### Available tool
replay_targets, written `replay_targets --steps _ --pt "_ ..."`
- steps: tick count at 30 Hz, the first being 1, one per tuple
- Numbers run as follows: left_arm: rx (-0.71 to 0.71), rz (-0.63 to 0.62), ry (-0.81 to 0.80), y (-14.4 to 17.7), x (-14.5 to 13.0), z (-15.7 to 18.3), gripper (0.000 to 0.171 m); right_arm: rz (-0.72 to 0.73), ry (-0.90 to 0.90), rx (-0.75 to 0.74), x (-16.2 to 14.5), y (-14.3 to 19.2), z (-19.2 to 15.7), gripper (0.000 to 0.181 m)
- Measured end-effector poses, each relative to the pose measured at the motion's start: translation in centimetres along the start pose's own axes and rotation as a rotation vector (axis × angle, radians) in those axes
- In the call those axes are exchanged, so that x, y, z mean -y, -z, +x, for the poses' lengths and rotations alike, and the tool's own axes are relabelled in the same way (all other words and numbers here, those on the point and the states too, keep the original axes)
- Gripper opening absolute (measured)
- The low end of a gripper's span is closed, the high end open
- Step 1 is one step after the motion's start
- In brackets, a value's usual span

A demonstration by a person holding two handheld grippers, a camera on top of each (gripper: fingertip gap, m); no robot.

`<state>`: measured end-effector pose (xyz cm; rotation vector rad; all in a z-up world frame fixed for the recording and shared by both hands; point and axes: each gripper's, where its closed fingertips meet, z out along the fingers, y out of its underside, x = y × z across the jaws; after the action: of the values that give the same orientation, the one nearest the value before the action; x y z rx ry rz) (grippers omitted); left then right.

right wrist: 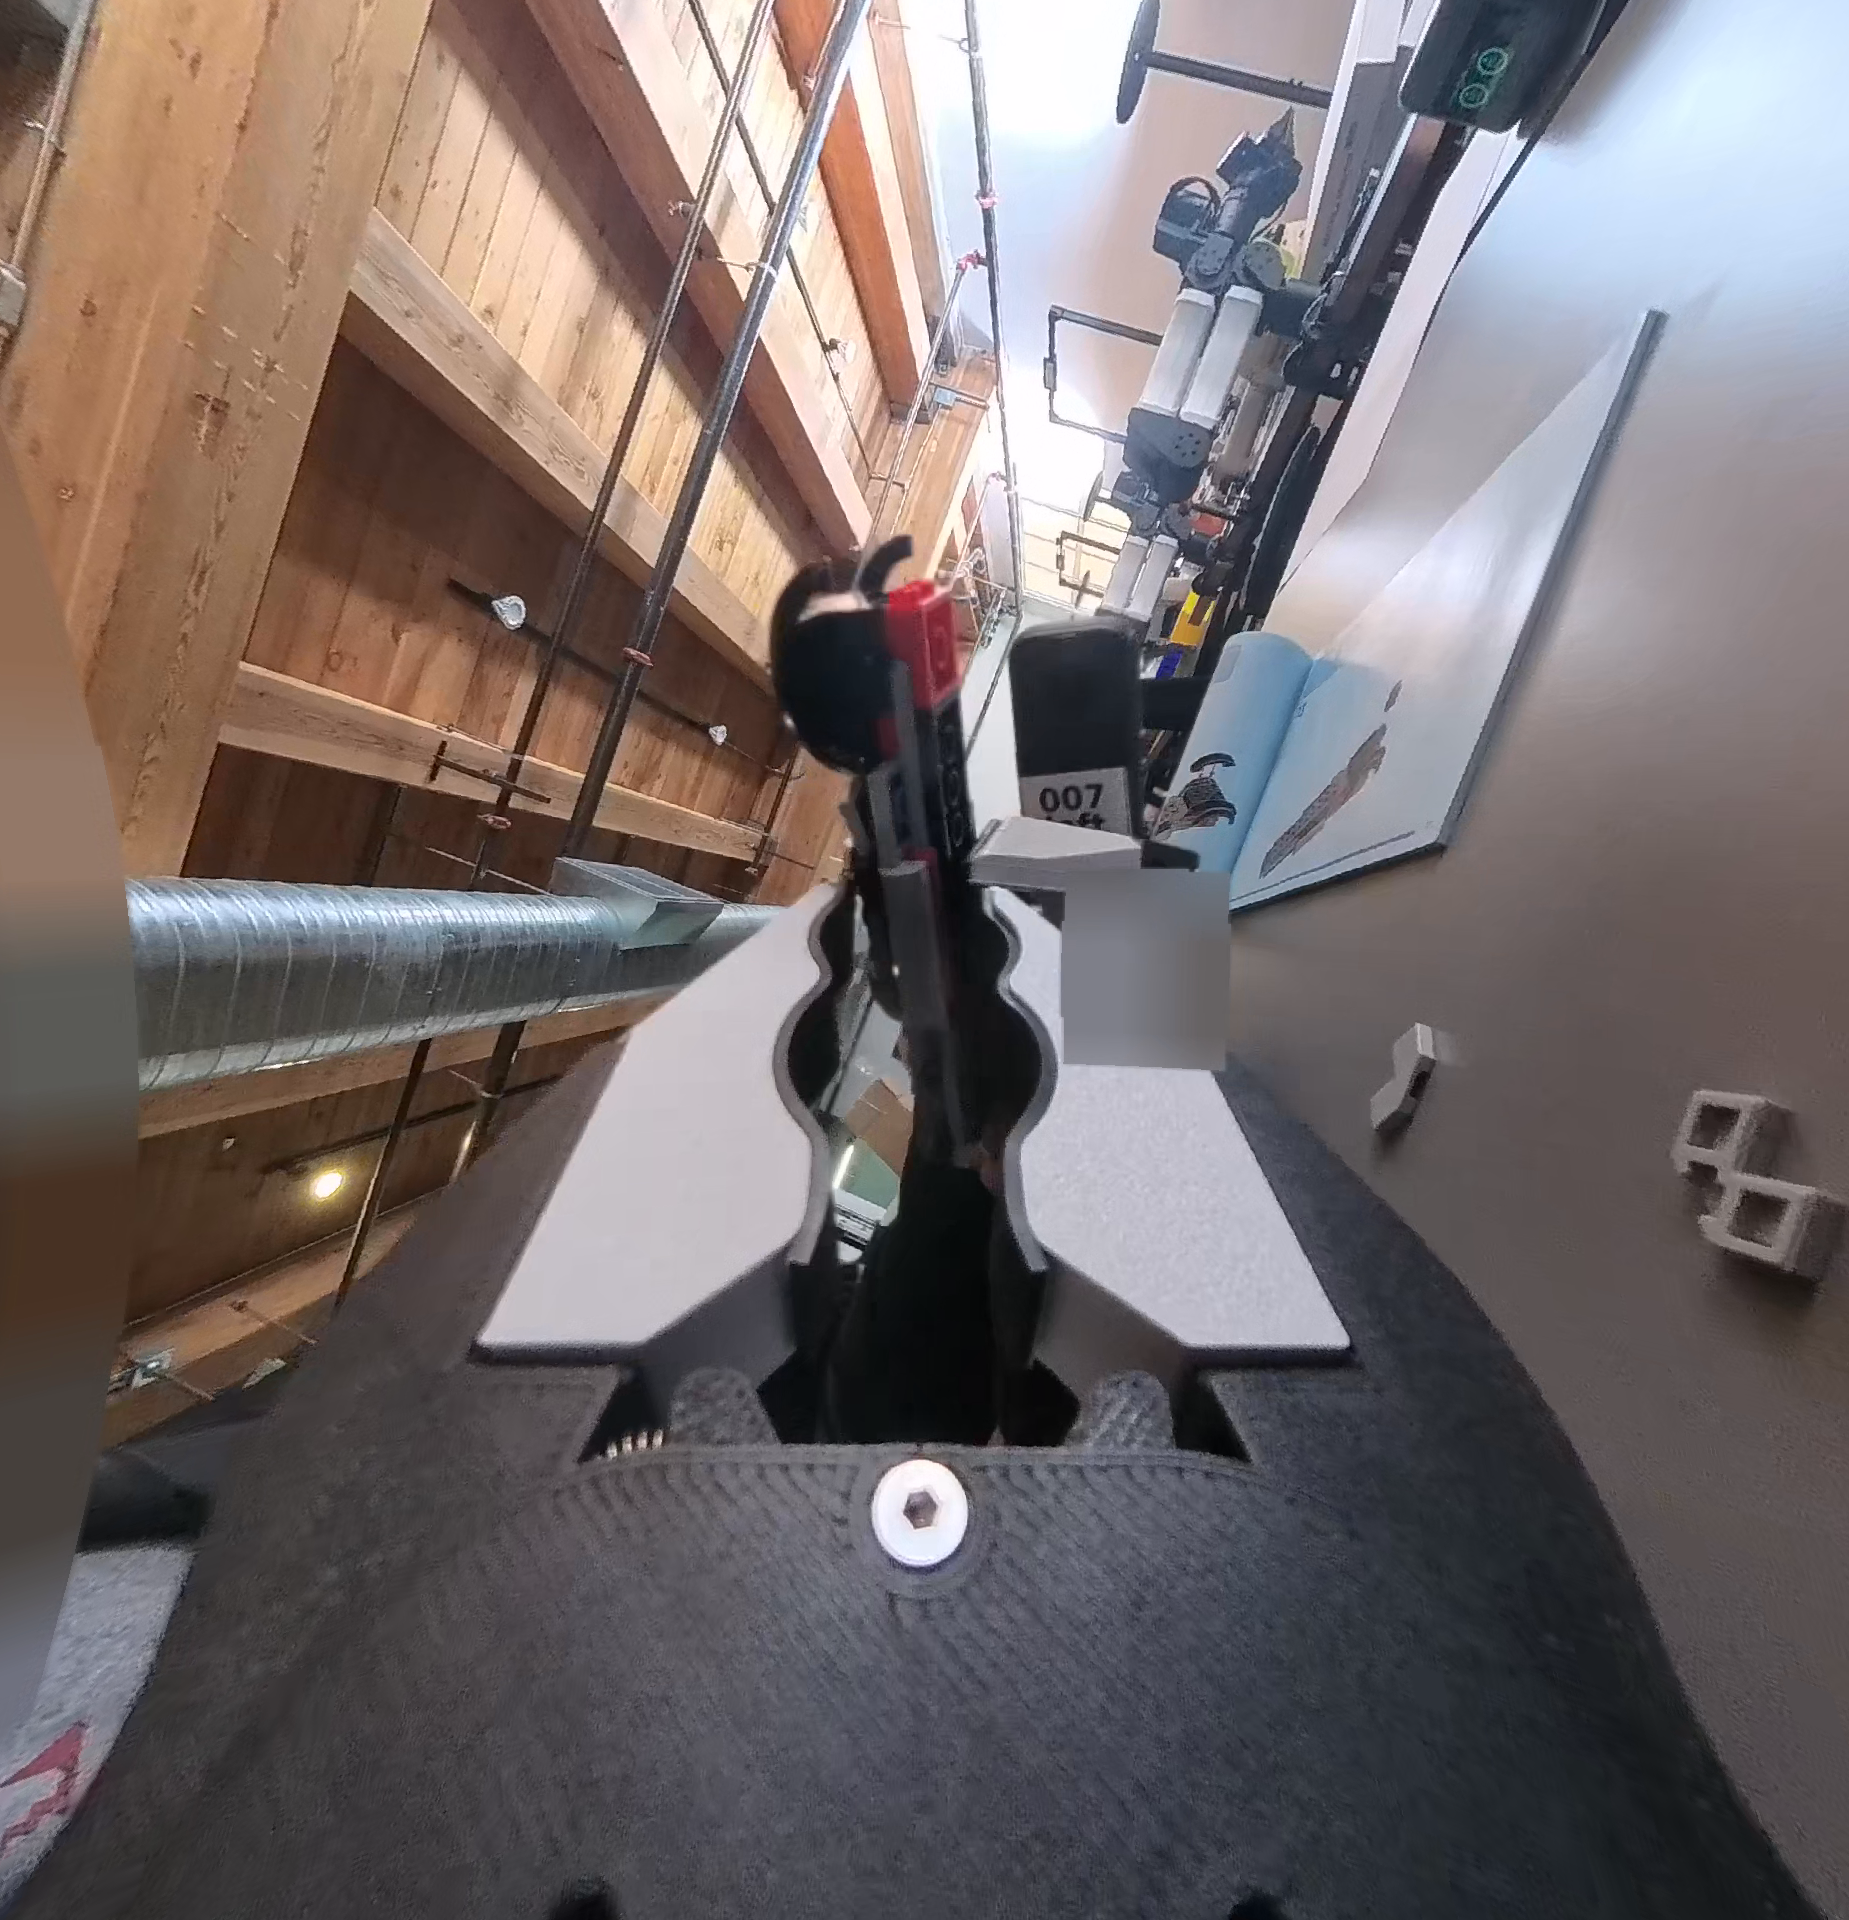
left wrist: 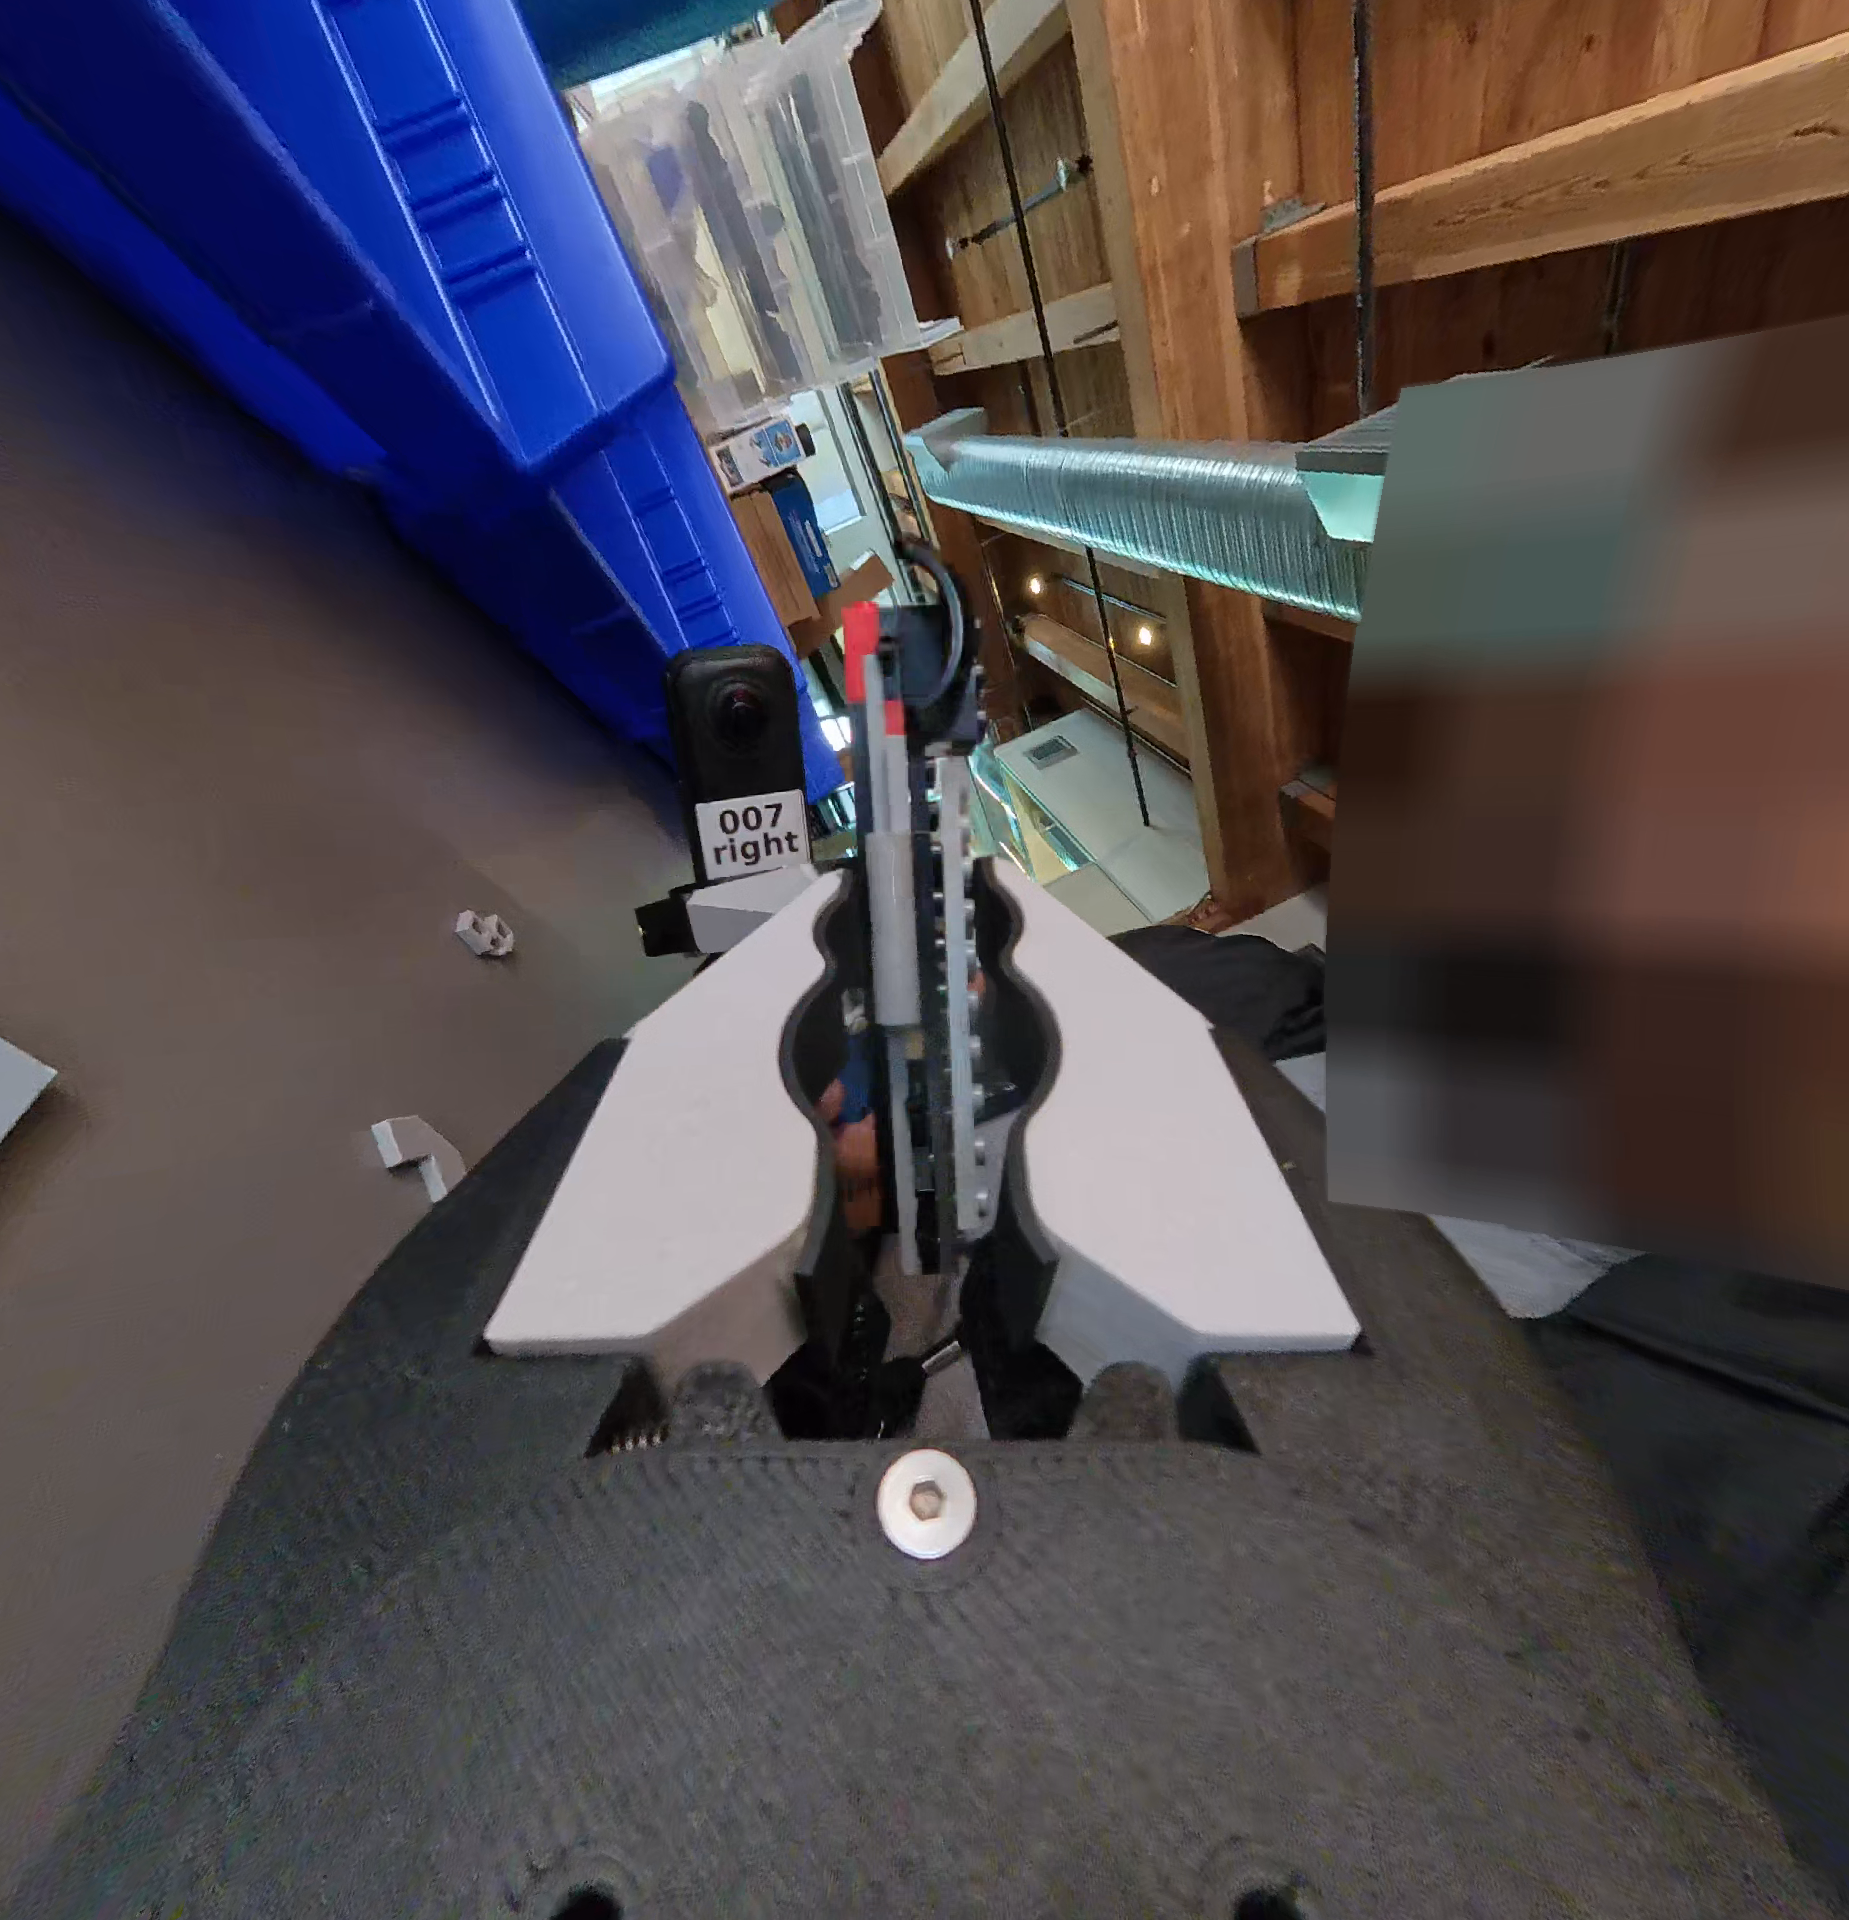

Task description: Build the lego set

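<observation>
— Left gripper [left wrist: 925, 1039]?
— Clenched on long grey-and-red lego model [left wrist: 904, 914], centre frame.
— Right gripper [right wrist: 920, 1039]?
— Clamped on same lego model [right wrist: 915, 790]. 2 loose grey pieces [right wrist: 1756, 1184] lower right, on brown table [right wrist: 1626, 727].

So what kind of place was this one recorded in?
Probably a workshop or robotics lab: blue storage bins stacked beside the table, bare timber framing with a metal duct, and robot arms farther back.

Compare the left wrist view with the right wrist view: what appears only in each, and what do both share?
Only the left wrist view shows the blue bins and clear storage boxes. Only the right wrist view shows the open instruction booklet and the double grey block. Both show the lego assembly clamped between closed jaws, the metal duct and the brown table.
</observation>
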<state>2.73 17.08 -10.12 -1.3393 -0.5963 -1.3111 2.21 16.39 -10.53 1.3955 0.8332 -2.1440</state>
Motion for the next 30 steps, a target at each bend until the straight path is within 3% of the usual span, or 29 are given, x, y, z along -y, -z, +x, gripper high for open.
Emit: replay_targets --steps 14,30 --pt "0.089 0.161 0.058 0.0 0.1 -0.3 0.022 0.103 0.014 -0.023 0.6 0.5 0.2 0.019" --pt "0.093 0.209 0.116 -0.5 -0.8 0.0 0.021 0.147 0.046 -0.008 1.0 0.7 -0.3 0.02"
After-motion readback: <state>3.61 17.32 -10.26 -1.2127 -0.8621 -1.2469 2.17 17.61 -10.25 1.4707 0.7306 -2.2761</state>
